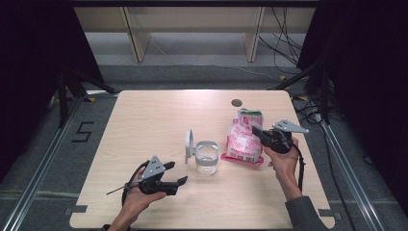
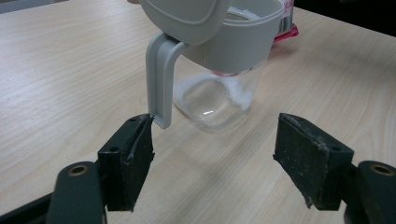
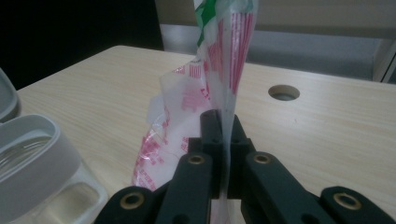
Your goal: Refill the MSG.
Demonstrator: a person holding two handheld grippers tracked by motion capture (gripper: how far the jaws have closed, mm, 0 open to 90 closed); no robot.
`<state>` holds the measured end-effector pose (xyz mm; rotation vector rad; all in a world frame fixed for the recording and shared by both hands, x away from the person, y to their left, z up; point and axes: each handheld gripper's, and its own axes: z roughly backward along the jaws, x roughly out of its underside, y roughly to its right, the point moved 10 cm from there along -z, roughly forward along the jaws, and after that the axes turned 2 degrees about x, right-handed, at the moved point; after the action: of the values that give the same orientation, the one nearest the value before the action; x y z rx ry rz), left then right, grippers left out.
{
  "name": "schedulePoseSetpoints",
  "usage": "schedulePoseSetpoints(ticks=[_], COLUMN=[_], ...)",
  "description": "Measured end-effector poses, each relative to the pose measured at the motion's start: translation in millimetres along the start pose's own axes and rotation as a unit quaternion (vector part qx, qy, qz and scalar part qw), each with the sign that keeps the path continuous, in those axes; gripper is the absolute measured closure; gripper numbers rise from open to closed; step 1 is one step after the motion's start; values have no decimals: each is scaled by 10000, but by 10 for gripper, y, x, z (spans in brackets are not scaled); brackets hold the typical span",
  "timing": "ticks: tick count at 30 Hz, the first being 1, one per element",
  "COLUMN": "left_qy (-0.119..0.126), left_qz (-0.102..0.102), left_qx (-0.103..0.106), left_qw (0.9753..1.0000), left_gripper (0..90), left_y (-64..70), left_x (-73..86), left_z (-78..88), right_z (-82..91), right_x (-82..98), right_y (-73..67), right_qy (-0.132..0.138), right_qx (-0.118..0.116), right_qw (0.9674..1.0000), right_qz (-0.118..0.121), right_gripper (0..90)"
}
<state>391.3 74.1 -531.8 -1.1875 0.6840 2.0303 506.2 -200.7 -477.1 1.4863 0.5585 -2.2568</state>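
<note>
Bag [image 1: 244, 136] of white powder stands just right of the open jar [image 1: 207, 157], pinched at its edge by the right gripper [image 1: 255, 129], while the left gripper [image 1: 177, 173] waits released near the jar's handle; next, I'd say, comes lifting and tilting it over the jar's mouth.

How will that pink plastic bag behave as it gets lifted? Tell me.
Likely floppy: the bag is thin film, pinched flat in the right gripper. Its bulging bottom will probably sag and swing. The smooth film might slip.

Wooden table [image 1: 144, 125], clear jar [image 1: 207, 159], plastic bag [image 1: 243, 139]
</note>
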Motion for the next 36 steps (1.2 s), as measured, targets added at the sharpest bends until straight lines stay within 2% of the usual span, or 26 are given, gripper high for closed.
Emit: schedulePoseSetpoints(ticks=[2,5,6,7,8,9,10,11,12,14,15,16,17,18,21,22,23,25,27,29,30,31,32,33,34,36], left_qy=[63,39,54,31,68,70,154,168,153,209,242,297,350,314,311,291,359,304,254,204,193,167,221,186,156,175], left_qz=[108,-6,-35,-130,-132,-159,-89,-98,-111,-192,-193,-160,-145,-138,-218,-253,-200,-234,-267,-278,-268,-322,-267,-361,-429,-461], left_qx=[-57,-161,-168,-209,-219,-245,-224,-213,-222,-258,-288,-281,-287,-310,-193,-234,-209,-175,-145,-88,-19,-31,50,92,93,180], left_qw=[9999,9999,9998,9997,9997,9995,9996,9996,9996,9993,9991,9990,9989,9989,9991,9990,9989,9991,9992,9994,9995,9993,9994,9991,9989,9986], left_gripper=[278,281,282,282,283,284,285,286,286,287,287,287,287,288,289,289,289,288,288,289,289,290,291,293,298,299], left_y=[12,45,71,87,110,122,161,187,205,235,249,265,281,298,351,348,367,405,438,483,534,545,592,619,642,701], left_x=[-13,-13,-17,-20,-31,-33,-48,-47,-46,-79,-98,-110,-118,-112,-147,-161,-177,-164,-149,-132,-128,-127,-141,-148,-158,-178], left_z=[-12,-36,-46,-42,-49,-58,-75,-88,-86,-78,-73,-78,-88,-88,-107,-94,-98,-110,-155,-219,-253,-268,-301,-324,-347,-400], right_z=[56,125,137,178,190,218,242,262,302,330,353,365,393,391,456,452,463,484,503,523,528,544,544,556,570,573], right_x=[-31,-59,-84,-88,-113,-112,-127,-136,-128,-142,-133,-140,-118,-137,-125,-139,-135,-133,-144,-145,-149,-142,-145,-148,-139,-153], right_y=[-32,-94,-133,-154,-155,-211,-216,-244,-272,-283,-306,-303,-327,-343,-413,-415,-438,-488,-489,-513,-540,-556,-581,-569,-588,-600], right_qy=[16,12,89,16,102,82,106,128,80,108,41,56,-26,80,1,33,-21,-12,24,-1,51,10,35,42,-24,58], right_qx=[80,193,124,117,118,76,104,58,63,7,-4,19,-7,-73,-67,-93,-124,-102,-97,-149,-127,-149,-233,-151,-204,-246], right_qw=[9999,9994,9996,9995,9988,9992,9984,9981,9986,9977,9981,9975,9979,9974,9979,9972,9968,9976,9966,9967,9977,9973,9972,9970,9972,9970], right_qz=[118,273,244,291,473,394,550,594,524,666,607,700,653,712,645,741,786,687,814,803,670,715,704,761,716,730], right_gripper=[900,900,900,900,900,900,900,900,900,900,900,900,900,900,900,900,900,900,900,900,900,900,900,900,900,900])
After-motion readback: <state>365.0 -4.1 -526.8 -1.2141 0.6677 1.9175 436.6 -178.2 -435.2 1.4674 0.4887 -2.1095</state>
